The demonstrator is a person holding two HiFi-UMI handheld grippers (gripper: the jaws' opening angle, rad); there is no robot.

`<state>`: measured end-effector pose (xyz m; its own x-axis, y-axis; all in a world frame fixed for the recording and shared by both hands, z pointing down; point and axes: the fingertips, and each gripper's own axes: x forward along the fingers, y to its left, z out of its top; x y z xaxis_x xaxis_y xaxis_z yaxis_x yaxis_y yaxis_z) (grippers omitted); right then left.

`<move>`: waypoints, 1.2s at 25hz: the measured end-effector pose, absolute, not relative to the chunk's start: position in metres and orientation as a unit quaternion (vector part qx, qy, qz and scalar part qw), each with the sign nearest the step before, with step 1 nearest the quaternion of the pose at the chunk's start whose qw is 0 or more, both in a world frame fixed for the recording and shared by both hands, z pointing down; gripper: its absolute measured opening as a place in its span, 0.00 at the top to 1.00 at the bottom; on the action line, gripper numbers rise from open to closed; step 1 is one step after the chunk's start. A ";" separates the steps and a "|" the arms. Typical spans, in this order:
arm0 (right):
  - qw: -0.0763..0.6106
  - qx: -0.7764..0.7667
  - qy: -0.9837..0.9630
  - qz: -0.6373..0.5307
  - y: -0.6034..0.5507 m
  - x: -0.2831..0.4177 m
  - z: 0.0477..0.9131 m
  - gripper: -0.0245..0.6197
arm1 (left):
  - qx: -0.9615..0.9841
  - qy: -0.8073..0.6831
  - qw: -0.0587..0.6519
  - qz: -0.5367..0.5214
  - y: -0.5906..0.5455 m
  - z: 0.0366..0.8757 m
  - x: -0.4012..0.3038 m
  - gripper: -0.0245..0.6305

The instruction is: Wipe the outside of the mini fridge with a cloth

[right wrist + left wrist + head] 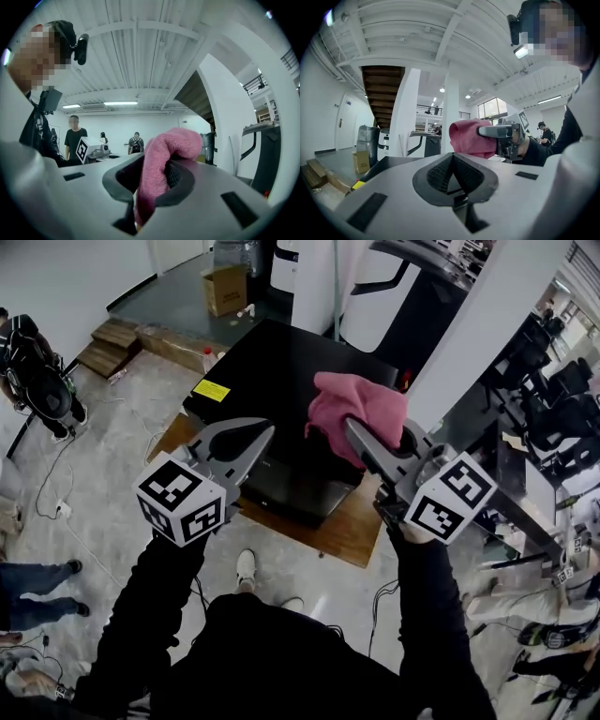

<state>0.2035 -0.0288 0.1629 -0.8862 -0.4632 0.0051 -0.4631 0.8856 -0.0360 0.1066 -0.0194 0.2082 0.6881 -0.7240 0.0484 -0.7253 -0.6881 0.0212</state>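
Note:
The black mini fridge (272, 381) stands below me on a low wooden platform (347, 526), with a yellow sticker (212, 390) on its top. My right gripper (356, 432) is shut on a pink cloth (352, 407) and holds it above the fridge's right side. In the right gripper view the cloth (171, 143) bulges up from between the jaws of that gripper (152, 176). To the left, my left gripper (264, 432) hovers over the fridge's front edge, shut with nothing in it. The left gripper view shows its pads (440, 171) pressed together, with the cloth (471, 138) beyond.
A white pillar (478, 334) rises right of the fridge, with a black-and-white machine (403, 296) behind it. A cardboard box (225, 289) and wooden steps (112, 338) lie at the back left. A person (37, 371) stands at far left and cables trail over the floor.

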 end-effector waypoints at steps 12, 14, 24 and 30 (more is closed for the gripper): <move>-0.129 -0.309 0.939 0.083 -0.243 0.107 0.145 0.88 | 0.912 -0.408 -0.016 0.040 -0.208 0.173 0.045 0.95; -0.155 -0.312 0.933 0.088 -0.277 0.087 0.152 0.88 | 0.910 -0.412 -0.012 0.044 -0.239 0.175 0.029 0.95; -0.281 -0.306 0.904 0.097 -0.392 -0.007 0.231 0.88 | 0.904 -0.421 0.025 0.077 -0.337 0.220 -0.044 0.95; -0.345 -0.290 0.889 0.085 -0.418 -0.034 0.292 0.88 | 0.908 -0.409 0.036 0.086 -0.361 0.241 -0.060 0.95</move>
<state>-0.0339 -0.4177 0.2915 -0.5937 -0.5731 0.5649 -0.4563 0.8180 0.3503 -0.0599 -0.3614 0.2410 0.6508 -0.7363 0.1852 -0.7487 -0.6629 -0.0042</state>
